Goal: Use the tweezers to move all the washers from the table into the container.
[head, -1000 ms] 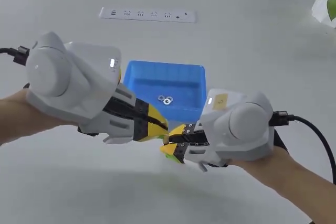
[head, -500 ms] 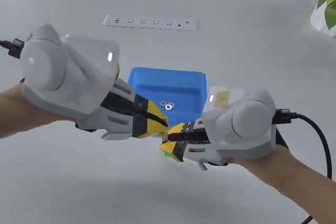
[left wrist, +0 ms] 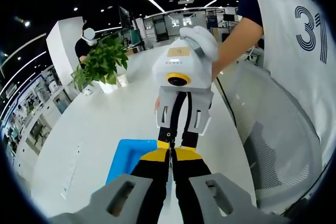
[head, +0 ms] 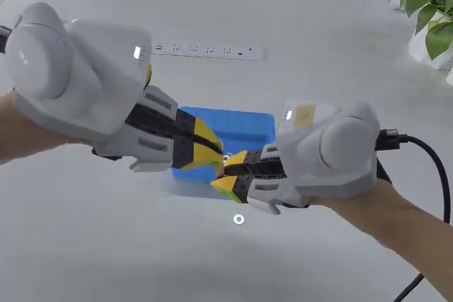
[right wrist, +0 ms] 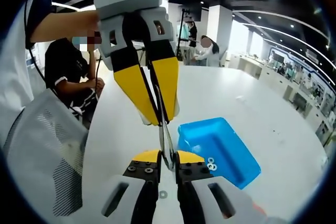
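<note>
My left gripper (head: 214, 152) and right gripper (head: 228, 177) meet tip to tip over the near edge of the blue container (head: 244, 124). In the right gripper view, thin metal tweezers (right wrist: 166, 139) run from the left gripper (right wrist: 158, 115) above down into my right gripper (right wrist: 167, 158), and both pairs of jaws are shut on them. A few washers (right wrist: 211, 163) lie inside the container (right wrist: 220, 148). One washer (right wrist: 163, 194) lies on the table in front of the container, also seen in the head view as a washer (head: 238, 219) below the right gripper. In the left gripper view my left gripper (left wrist: 171, 153) faces the right gripper (left wrist: 181, 77).
A white power strip (head: 209, 51) lies on the table beyond the container. A potted plant (head: 425, 5) stands at the far right. The right gripper's black cable (head: 425, 175) trails off to the right. People stand behind the table in the gripper views.
The head camera has tilted, shifting the scene. Both grippers now cover the container's near part and its washers. A washer on the table has come into view below the right gripper.
</note>
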Tool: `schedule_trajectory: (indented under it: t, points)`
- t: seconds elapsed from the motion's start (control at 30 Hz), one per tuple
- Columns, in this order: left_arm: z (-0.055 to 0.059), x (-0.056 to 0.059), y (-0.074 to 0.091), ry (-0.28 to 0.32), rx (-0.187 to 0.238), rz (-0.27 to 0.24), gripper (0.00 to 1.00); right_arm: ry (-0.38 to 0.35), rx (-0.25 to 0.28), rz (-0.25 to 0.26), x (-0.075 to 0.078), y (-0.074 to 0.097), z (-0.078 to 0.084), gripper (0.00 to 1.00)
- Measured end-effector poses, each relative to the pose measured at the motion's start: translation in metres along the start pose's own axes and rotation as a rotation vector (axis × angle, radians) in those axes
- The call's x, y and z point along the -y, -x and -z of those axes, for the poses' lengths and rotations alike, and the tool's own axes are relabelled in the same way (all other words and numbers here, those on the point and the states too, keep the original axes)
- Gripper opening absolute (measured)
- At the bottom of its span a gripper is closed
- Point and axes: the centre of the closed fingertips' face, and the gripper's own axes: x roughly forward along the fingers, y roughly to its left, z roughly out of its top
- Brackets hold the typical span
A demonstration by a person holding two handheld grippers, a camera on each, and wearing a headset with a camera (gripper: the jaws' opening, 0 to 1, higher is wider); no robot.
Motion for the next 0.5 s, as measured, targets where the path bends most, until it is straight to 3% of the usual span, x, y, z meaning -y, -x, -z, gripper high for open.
schedule_trajectory:
  t: [0.5]
  points:
    - [-0.008,-0.025,0.004,-0.061,-0.002,-0.003,0.06,0.063,0.017,0.029,0.029,0.001,-0.016,0.11]
